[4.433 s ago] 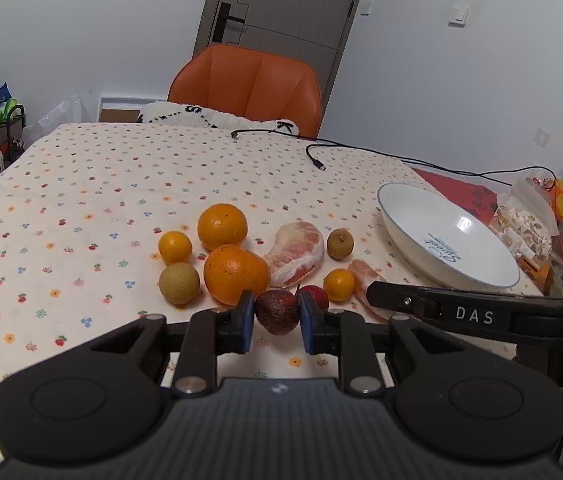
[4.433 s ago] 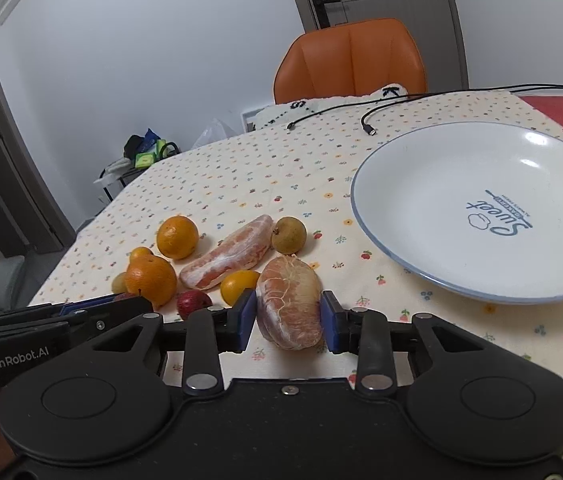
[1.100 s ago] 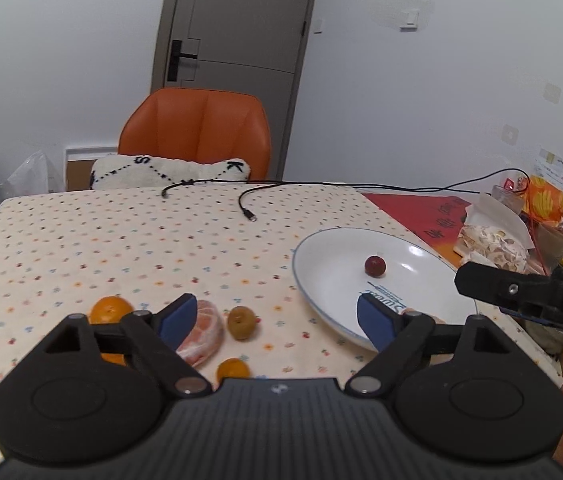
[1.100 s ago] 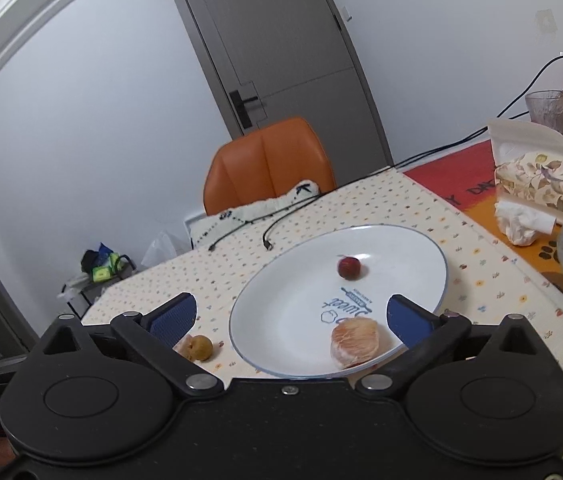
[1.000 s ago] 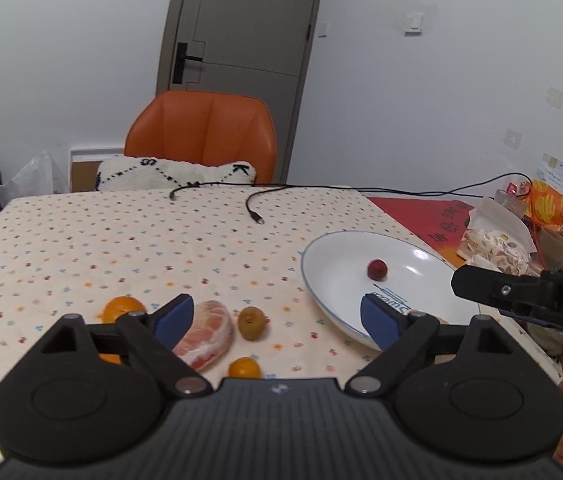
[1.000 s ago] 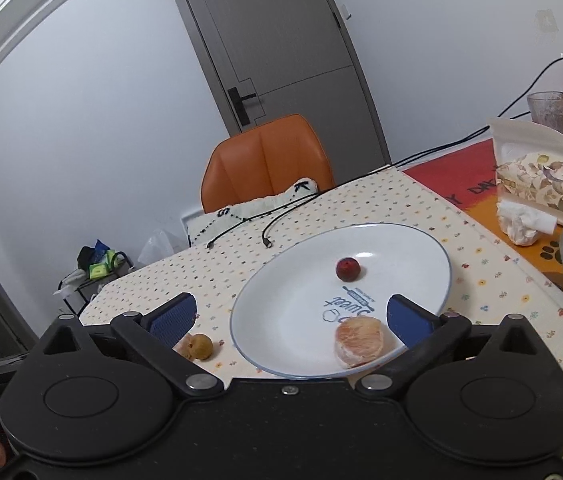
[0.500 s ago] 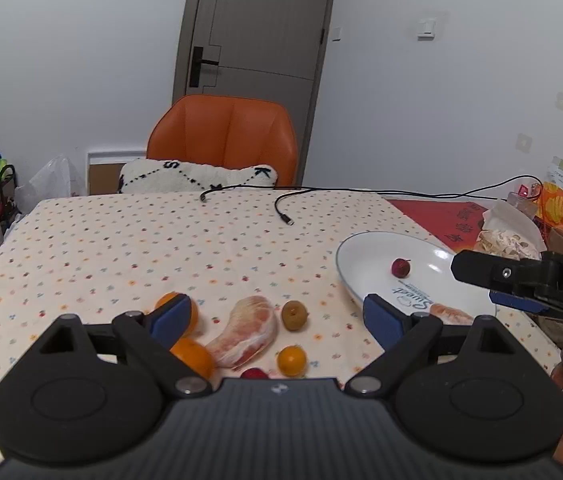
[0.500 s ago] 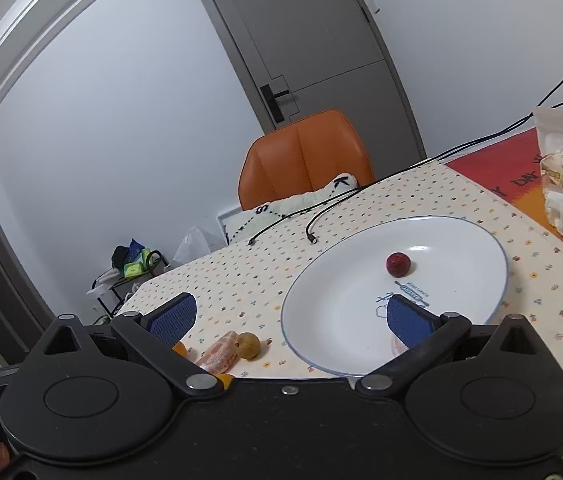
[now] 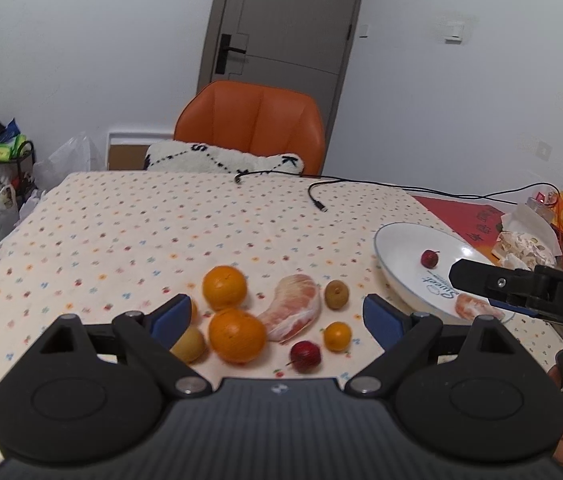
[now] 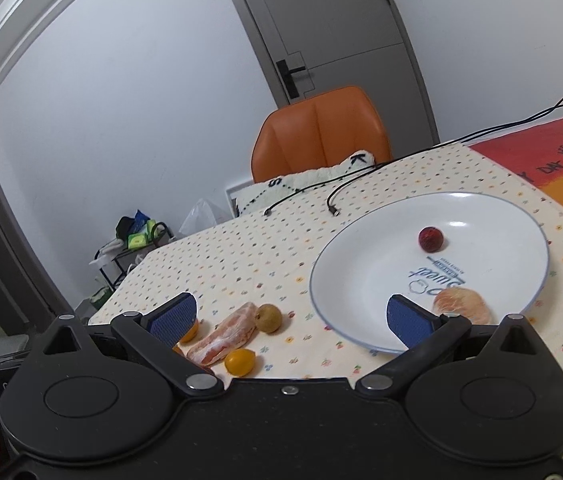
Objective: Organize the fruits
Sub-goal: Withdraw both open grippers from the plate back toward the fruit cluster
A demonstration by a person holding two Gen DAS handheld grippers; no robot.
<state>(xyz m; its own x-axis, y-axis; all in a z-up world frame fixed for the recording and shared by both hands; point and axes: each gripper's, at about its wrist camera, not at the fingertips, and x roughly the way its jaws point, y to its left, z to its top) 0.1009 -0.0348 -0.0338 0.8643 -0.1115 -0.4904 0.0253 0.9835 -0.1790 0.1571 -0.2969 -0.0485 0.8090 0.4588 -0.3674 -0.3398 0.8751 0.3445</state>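
While both are hanging above the surface (image 9: 129, 232) with jaws spread wide and nothing between them, the left claw (image 9: 275, 318) is framing most of the loose fruit and the right claw (image 10: 293, 318) is straddling the near rim of the white plate (image 10: 361, 256). Between the left claw's blue pads, two large oranges (image 9: 236, 334) are sitting one behind the other, with a peeled pomelo segment (image 9: 295, 312) beside them, a small red fruit (image 9: 305, 354) and a small orange fruit (image 9: 337, 336) nearer the camera, and a brownish round fruit (image 9: 336, 294) farther back. Another brownish fruit (image 9: 189, 344) is lying half hidden behind the left pad, and an orange one behind that pad is barely showing. On the plate, a second red fruit (image 10: 430, 239) is resting toward the far side, while a peeled pomelo piece (image 10: 461, 306) near the front rim is partly covered by the right claw's pad. In the left view the right claw's body is cutting across the plate's edge.
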